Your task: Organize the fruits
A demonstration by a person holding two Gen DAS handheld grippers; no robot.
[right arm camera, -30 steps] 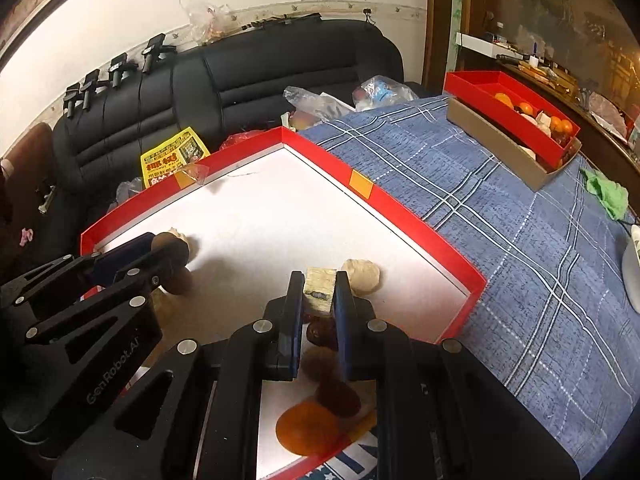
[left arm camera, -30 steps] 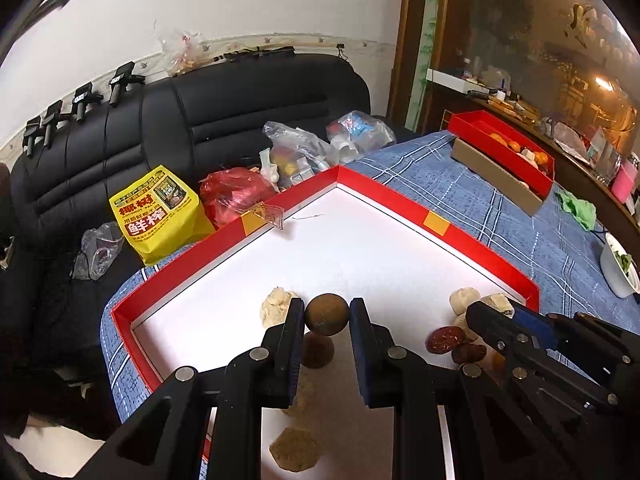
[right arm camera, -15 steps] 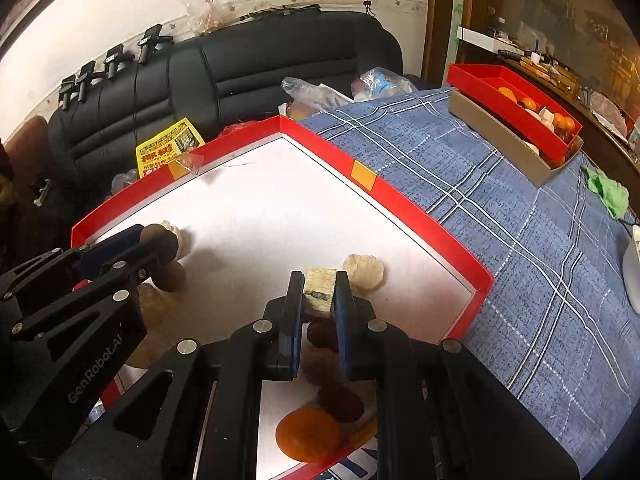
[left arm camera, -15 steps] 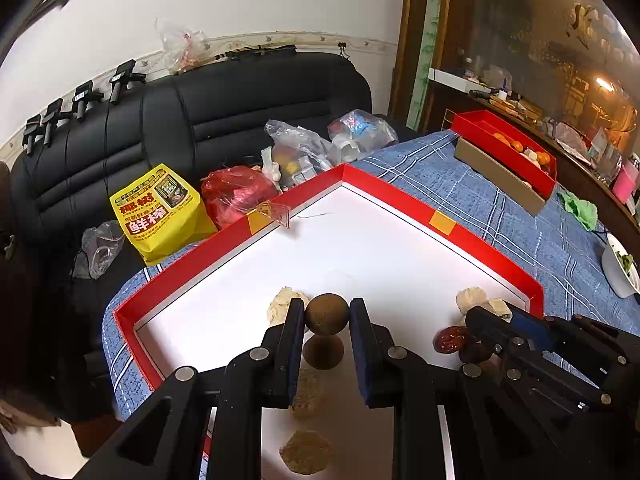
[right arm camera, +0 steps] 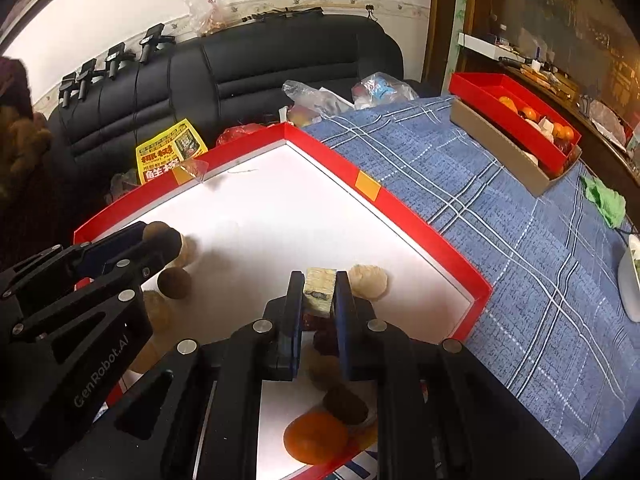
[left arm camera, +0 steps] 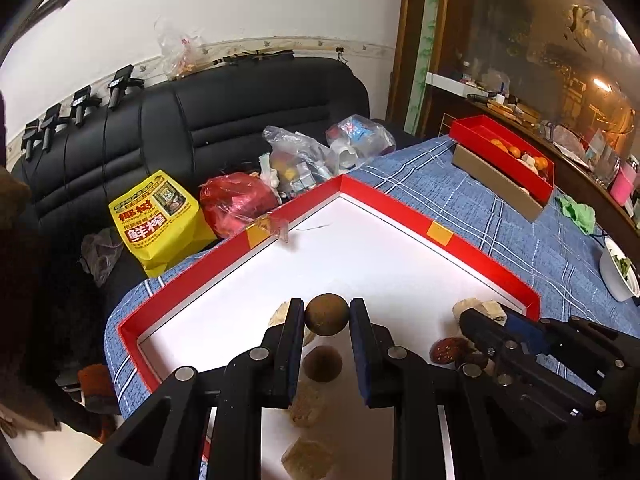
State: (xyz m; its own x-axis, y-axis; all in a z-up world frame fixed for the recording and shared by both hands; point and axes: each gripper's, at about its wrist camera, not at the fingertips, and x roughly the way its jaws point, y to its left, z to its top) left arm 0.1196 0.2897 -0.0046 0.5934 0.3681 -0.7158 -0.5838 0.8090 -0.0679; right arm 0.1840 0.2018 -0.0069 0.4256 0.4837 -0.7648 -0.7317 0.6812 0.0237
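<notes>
While both grippers hover loaded over the white tray (left arm camera: 400, 264) — two pieces lifted, none yet sorted.

Item one: left gripper (left arm camera: 327, 314), jaws narrow and clamped on a round brown fruit (left arm camera: 327, 314), held clear above a second brown ball (left arm camera: 322, 363) lying on the tray floor directly beneath. Item two: right gripper (right arm camera: 318, 294), jaws narrow and pressed on a pale cut block (right arm camera: 319, 291), its long axis upright between the pads; a pale lump (right arm camera: 369, 282) rests just right of it. Loose stock — dark red pieces (left arm camera: 448, 351) near the right gripper, an orange fruit (right arm camera: 316, 437) at the near edge. Probable destination, the red box (right arm camera: 516, 118), lies far right across the blue checked cloth (right arm camera: 500, 216); the right gripper stands nearer to it.
</notes>
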